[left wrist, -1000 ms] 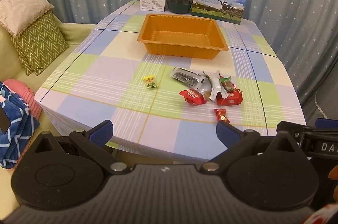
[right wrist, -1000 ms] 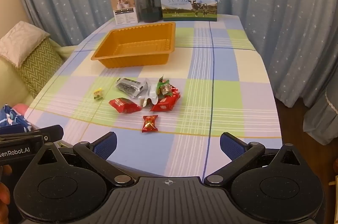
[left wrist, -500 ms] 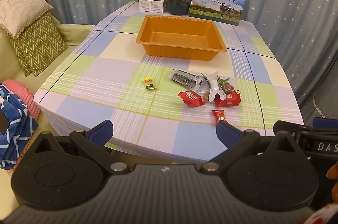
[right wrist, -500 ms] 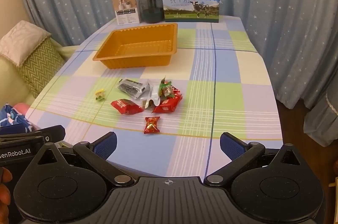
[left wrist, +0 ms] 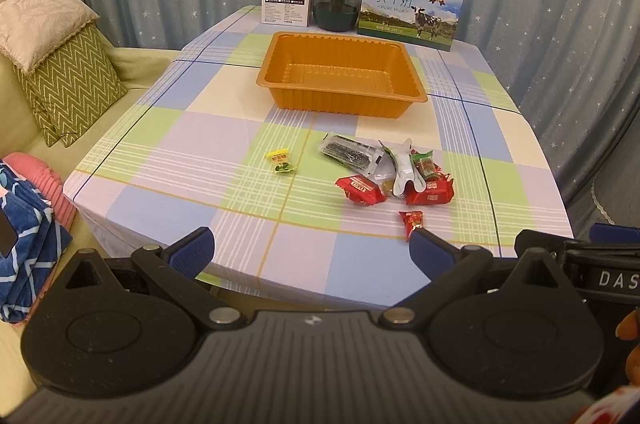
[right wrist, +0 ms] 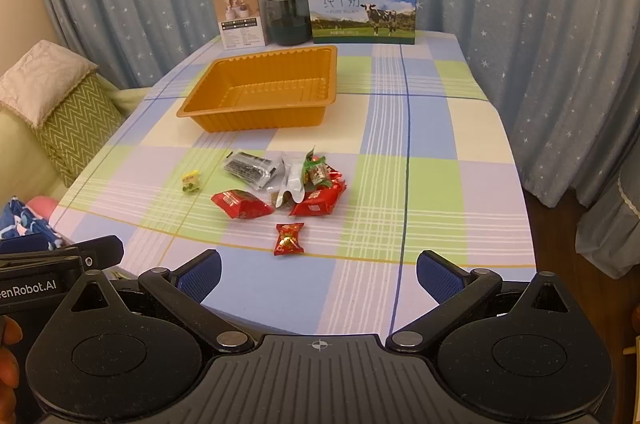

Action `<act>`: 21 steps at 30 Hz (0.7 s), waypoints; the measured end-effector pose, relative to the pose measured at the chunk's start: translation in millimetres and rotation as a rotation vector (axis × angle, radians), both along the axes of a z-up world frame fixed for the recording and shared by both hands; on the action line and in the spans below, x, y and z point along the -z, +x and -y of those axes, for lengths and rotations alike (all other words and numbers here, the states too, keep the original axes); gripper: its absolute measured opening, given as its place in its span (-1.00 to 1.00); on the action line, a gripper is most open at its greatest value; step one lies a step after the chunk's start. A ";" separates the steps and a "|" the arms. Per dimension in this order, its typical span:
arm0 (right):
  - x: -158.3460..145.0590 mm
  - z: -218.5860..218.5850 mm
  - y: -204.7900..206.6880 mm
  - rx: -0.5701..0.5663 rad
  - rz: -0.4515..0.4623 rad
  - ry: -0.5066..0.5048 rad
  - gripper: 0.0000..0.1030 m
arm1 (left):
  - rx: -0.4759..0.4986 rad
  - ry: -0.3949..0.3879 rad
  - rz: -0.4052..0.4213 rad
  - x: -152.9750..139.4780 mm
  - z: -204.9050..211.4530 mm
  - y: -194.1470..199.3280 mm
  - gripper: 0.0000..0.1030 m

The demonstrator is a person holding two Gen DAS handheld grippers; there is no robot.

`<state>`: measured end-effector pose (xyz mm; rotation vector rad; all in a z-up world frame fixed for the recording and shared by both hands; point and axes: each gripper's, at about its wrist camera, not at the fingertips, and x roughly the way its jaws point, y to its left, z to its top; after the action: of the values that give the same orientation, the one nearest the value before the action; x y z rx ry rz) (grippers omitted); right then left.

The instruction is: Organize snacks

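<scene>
I held my left gripper (left wrist: 310, 248) and my right gripper (right wrist: 319, 271) side by side at the near edge of the table (right wrist: 440, 128), both with jaws spread wide and nothing between them, because no snack had been picked up yet and open jaws let me drop straight onto a packet. The orange tray (right wrist: 256, 112) sat empty toward twelve o'clock in the right wrist view, a little to the eleven side, plainly the place meant to receive everything. The snacks lay between me and it: a small red candy (right wrist: 289, 238) nearest, just ahead of my right jaws at twelve o'clock, then a heap where a red packet (right wrist: 240, 203), a second red packet (right wrist: 318, 200), a white torn wrapper (right wrist: 292, 180), a green-ended candy (right wrist: 318, 172) and a dark clear-film packet (right wrist: 251, 168) touched or overlapped. A yellow candy (right wrist: 191, 181) sat apart at about ten o'clock, nearer my left side. I judged the lone red candy the easiest first grab, since it touched nothing. At the far edge a milk carton (right wrist: 360, 10), a dark jar (right wrist: 289, 16) and a small box (right wrist: 240, 14) stood against the curtain, out of the way.
</scene>
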<state>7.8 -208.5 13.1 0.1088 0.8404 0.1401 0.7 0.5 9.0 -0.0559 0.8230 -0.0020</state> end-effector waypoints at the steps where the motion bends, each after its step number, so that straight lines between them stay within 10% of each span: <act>1: -2.0 -2.2 0.7 0.001 -0.001 0.002 1.00 | 0.000 0.000 0.000 0.4 0.0 -0.1 1.00; 21: 5.8 6.3 -2.1 0.004 0.001 0.010 1.00 | 0.004 -0.001 0.008 1.0 4.1 -0.4 1.00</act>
<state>5.7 -214.9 7.2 0.1199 0.8386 0.1407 0.3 -3.6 8.0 -0.0552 0.8150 -0.0061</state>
